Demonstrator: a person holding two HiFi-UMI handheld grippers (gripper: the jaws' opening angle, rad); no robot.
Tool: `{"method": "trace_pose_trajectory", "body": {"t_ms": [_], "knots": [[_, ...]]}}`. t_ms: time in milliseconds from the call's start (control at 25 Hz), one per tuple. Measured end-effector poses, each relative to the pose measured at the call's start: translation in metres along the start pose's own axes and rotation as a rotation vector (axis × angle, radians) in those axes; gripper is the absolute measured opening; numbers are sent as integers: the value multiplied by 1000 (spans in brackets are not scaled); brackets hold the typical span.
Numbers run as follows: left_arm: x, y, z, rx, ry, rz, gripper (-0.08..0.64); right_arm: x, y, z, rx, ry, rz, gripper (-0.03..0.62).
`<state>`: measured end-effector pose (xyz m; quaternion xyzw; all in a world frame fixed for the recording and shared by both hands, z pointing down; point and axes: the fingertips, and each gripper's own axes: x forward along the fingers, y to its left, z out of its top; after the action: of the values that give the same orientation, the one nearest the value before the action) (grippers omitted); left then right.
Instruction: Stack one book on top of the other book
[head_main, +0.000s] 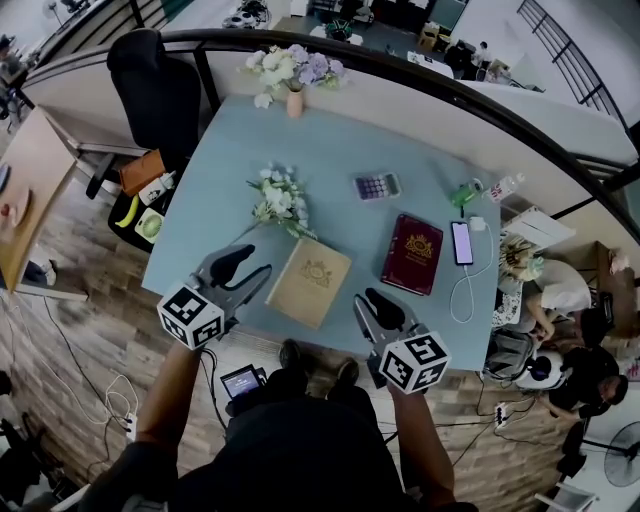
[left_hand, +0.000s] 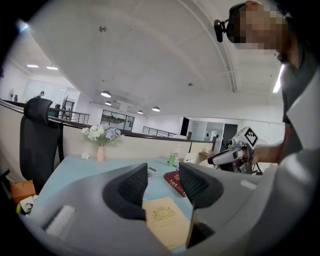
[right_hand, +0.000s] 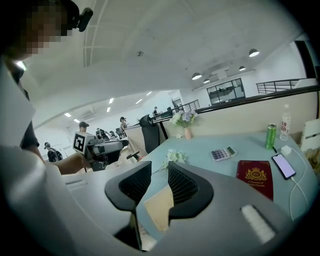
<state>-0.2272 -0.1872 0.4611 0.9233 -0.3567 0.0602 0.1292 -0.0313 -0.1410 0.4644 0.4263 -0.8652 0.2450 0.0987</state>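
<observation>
A tan book (head_main: 310, 281) lies near the front edge of the light blue table (head_main: 230, 180). A dark red book (head_main: 412, 253) lies flat to its right, apart from it. My left gripper (head_main: 247, 268) hovers at the tan book's left edge, open and empty. In the left gripper view the tan book (left_hand: 165, 220) shows below and beyond the jaws, with the red book (left_hand: 175, 181) further off. My right gripper (head_main: 376, 304) hangs just off the tan book's near right corner, its jaws a narrow gap apart with nothing in them. Through that gap shows the tan book (right_hand: 159, 207); the red book (right_hand: 257, 177) lies to the right.
A calculator (head_main: 377, 186), a loose bunch of white flowers (head_main: 280, 200) and a vase of flowers (head_main: 295, 75) sit further back. A phone (head_main: 462, 242) on a white cable lies right of the red book, near a green can (head_main: 460, 196). A black chair (head_main: 155, 85) stands at the far left corner.
</observation>
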Motion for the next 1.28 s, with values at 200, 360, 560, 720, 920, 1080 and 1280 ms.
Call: {"method": "trace_pose_trajectory", "body": {"t_ms": [200, 360, 560, 720, 920, 1080, 1280], "knots": [[7, 7, -22, -27, 41, 7, 247, 13, -10, -16, 32, 28, -6, 104], [16, 9, -40, -45, 80, 7, 247, 23, -19, -30, 60, 51, -7, 104], [28, 14, -68, -69, 136, 6, 247, 38, -33, -57, 113, 92, -16, 104], [36, 20, -94, -98, 182, 10, 247, 51, -46, -81, 155, 128, -33, 104], [49, 26, -132, -135, 247, 7, 247, 66, -63, -113, 215, 175, -49, 104], [55, 30, -159, -157, 295, 4, 247, 79, -71, -138, 265, 211, -53, 104], [64, 38, -194, -184, 355, -2, 247, 96, -80, -168, 335, 248, -60, 106]]}}
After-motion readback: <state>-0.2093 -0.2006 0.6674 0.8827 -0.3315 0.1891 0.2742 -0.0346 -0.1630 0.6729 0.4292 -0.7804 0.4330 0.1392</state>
